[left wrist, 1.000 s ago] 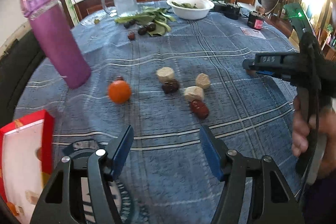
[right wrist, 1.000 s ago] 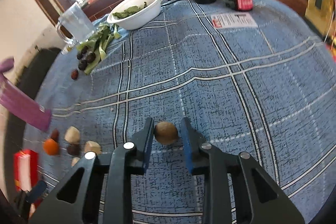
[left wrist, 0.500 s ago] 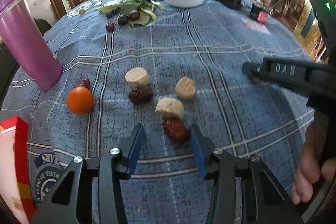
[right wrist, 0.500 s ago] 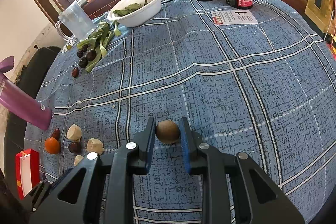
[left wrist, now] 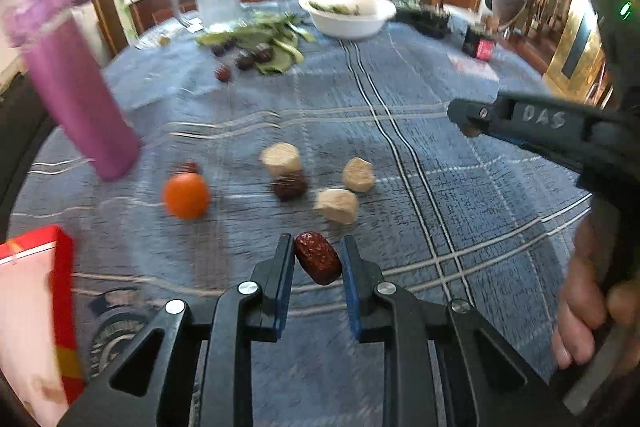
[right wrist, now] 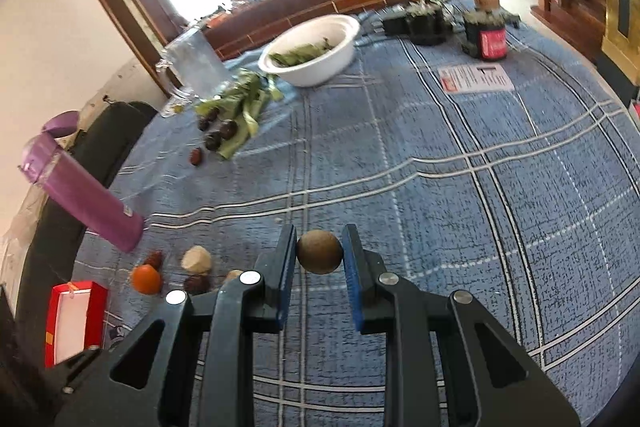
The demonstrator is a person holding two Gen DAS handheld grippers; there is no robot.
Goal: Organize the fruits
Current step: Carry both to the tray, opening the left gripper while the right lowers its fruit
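Left wrist view: the left gripper [left wrist: 318, 259] has its fingers pinched on a red date [left wrist: 318, 263] (wrinkled, lying slantwise between the blue pads). Just beyond its tips sit three pale chunks [left wrist: 337, 205], a dark date [left wrist: 289, 185] and an orange [left wrist: 186, 195] further left. Right wrist view shows the right gripper [right wrist: 319, 254] clamped on a round brown fruit [right wrist: 319, 251] over the blue checked tablecloth [right wrist: 460, 187].

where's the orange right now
In the left wrist view the orange sits on the blue checked tablecloth at left, just in front of the purple bottle and left of the dark date.
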